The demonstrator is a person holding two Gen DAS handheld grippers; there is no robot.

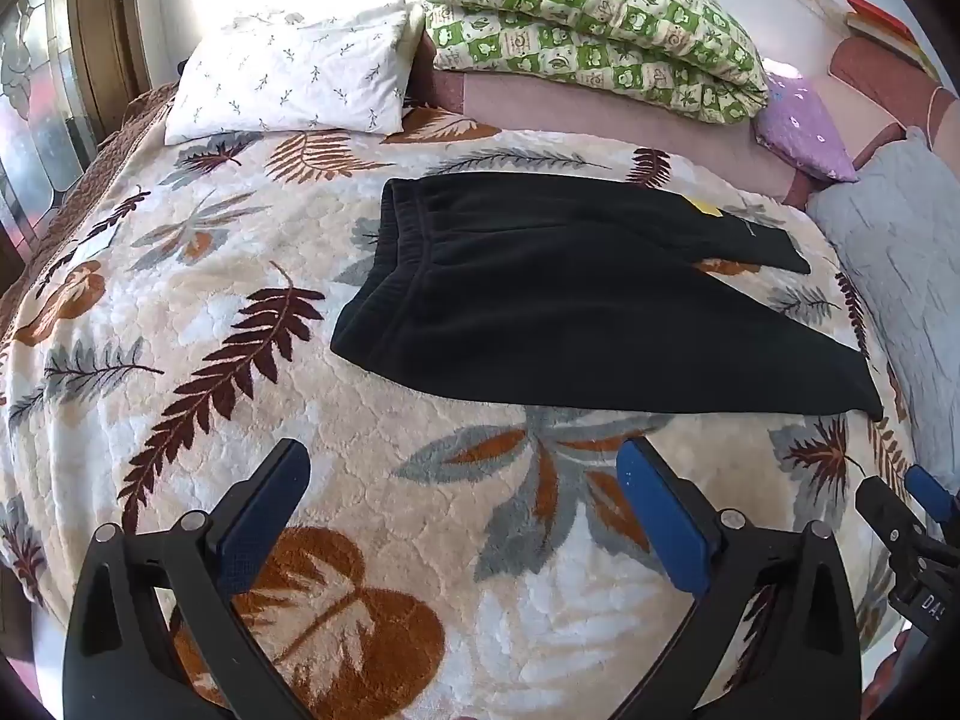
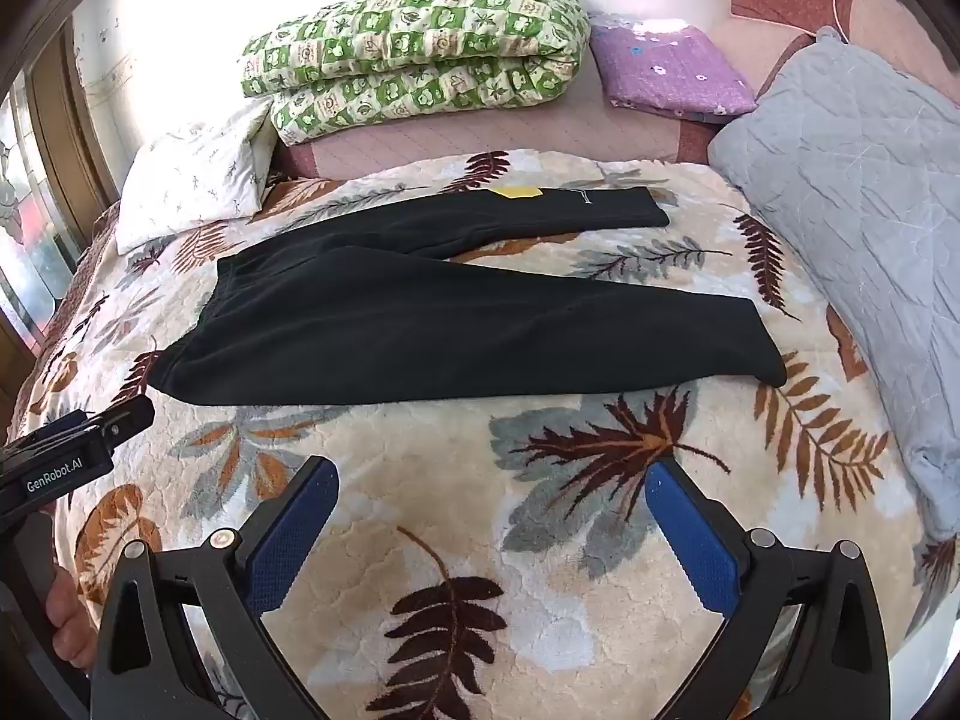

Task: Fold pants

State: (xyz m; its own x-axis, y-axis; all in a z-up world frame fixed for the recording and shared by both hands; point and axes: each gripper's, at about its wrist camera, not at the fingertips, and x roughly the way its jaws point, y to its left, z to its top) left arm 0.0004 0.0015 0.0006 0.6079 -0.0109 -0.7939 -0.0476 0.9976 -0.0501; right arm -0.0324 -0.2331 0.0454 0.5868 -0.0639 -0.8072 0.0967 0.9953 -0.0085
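Observation:
Black pants (image 1: 540,294) lie flat on a leaf-patterned blanket (image 1: 240,276), waistband at the left, the two legs spread apart toward the right. A yellow tag (image 1: 703,204) sits on the far leg. They also show in the right wrist view (image 2: 456,318). My left gripper (image 1: 462,456) is open and empty, above the blanket just in front of the near leg. My right gripper (image 2: 489,474) is open and empty, in front of the near leg's cuff end. The right gripper shows at the left view's right edge (image 1: 900,504); the left gripper shows at the right view's left edge (image 2: 90,432).
A white pillow (image 1: 288,84) lies at the back left. A green checked folded quilt (image 1: 588,24) and a purple folded cloth (image 1: 804,126) lie behind the pants. A grey quilted pillow (image 2: 852,192) lies on the right. A window (image 1: 36,120) is at the left.

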